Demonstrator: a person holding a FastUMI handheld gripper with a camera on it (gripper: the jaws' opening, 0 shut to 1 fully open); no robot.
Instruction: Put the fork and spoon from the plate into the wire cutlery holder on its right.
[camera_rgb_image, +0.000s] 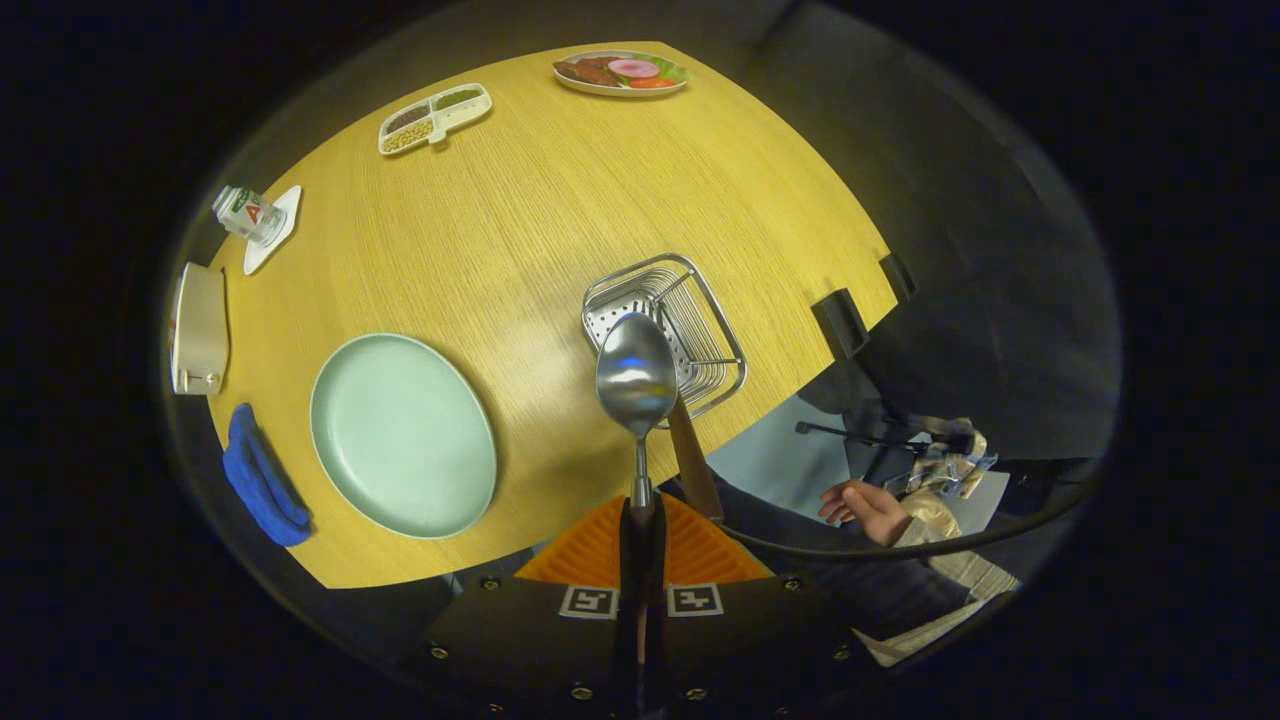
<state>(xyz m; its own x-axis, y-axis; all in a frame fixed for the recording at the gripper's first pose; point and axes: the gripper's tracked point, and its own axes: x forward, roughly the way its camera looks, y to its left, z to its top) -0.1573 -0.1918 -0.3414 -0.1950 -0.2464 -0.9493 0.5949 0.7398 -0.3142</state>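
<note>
Warm, uneven light with heavy fisheye bending

The wooden table (560, 200) glows bright and sharp at its middle, its edges bow and darken outward; above it the spoon (636, 375) bowl carries a bluish glint.

My fingers (640, 520) pinch the neck of the steel spoon (637, 378); its bowl points ahead, over the near rim of the wire cutlery holder (668, 325). A wooden handle (692, 462) leans out of the holder. The pale green plate (402, 433) lies empty beside it.

gripper view | high above table (560, 200) | facing down | jaws pinch spoon (636, 375)
</note>
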